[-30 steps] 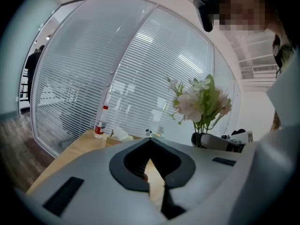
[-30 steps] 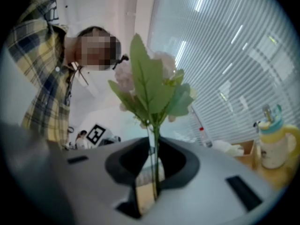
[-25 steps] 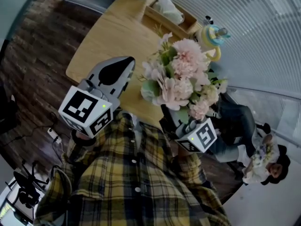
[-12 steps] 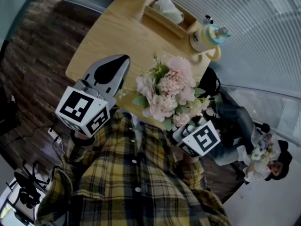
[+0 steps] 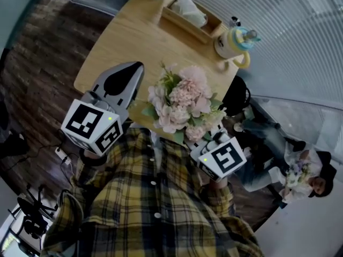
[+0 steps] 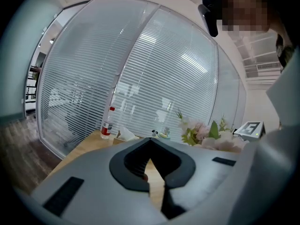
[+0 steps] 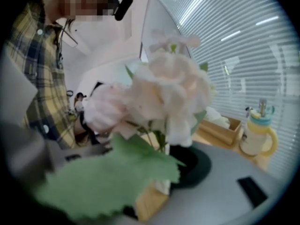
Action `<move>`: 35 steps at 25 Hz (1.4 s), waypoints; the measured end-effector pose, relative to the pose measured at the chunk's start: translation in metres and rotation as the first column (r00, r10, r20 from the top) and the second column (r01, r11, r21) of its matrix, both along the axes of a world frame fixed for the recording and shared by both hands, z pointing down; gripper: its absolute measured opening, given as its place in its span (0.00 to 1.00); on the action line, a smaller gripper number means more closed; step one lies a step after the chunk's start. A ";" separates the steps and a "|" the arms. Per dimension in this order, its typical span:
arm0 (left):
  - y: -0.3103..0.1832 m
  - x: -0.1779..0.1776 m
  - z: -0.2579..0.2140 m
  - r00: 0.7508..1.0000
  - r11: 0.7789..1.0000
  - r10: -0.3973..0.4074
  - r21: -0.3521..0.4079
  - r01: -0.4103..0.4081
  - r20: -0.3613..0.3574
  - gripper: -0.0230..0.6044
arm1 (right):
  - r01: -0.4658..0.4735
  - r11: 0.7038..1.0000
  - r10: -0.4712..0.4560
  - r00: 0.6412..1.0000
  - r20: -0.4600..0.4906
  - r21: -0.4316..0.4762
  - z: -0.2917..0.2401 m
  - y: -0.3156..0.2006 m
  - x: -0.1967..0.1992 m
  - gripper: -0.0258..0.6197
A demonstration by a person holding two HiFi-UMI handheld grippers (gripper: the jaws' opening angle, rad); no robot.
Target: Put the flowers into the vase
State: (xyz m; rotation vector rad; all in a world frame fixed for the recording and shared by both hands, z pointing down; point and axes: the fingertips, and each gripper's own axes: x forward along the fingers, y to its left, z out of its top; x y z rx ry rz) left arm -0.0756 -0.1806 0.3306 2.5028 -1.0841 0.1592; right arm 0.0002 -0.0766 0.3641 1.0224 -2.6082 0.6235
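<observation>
Flowers: pink-and-white bunch over the table's near edge, stems between the jaws of the right gripper, which stand apart, having just been opening. Left gripper: closed, empty, beside the bunch.

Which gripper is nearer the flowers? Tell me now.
Right. The right gripper is at the flowers' base, stems between its jaws, which have just been opening; the left gripper is apart, to their left.

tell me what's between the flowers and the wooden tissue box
Nothing: the stretch of table between the flowers and the wooden tissue box is bare wood, seen in the head view.
</observation>
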 end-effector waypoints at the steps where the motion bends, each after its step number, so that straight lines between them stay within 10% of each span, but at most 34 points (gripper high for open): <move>1: 0.000 0.000 0.000 1.000 1.000 -0.002 0.001 0.002 0.001 0.05 | -0.001 1.000 0.001 1.000 -0.009 -0.004 0.000 0.000 0.001 0.33; 25: -0.008 -0.003 -0.009 1.000 1.000 -0.006 0.024 0.006 -0.004 0.05 | -0.037 0.997 0.035 0.999 -0.020 -0.066 0.009 0.018 0.015 0.33; 35: -0.008 0.002 -0.020 1.000 0.999 -0.002 0.050 0.003 -0.012 0.05 | -0.191 0.975 0.193 0.981 0.002 -0.117 0.021 0.022 0.068 0.33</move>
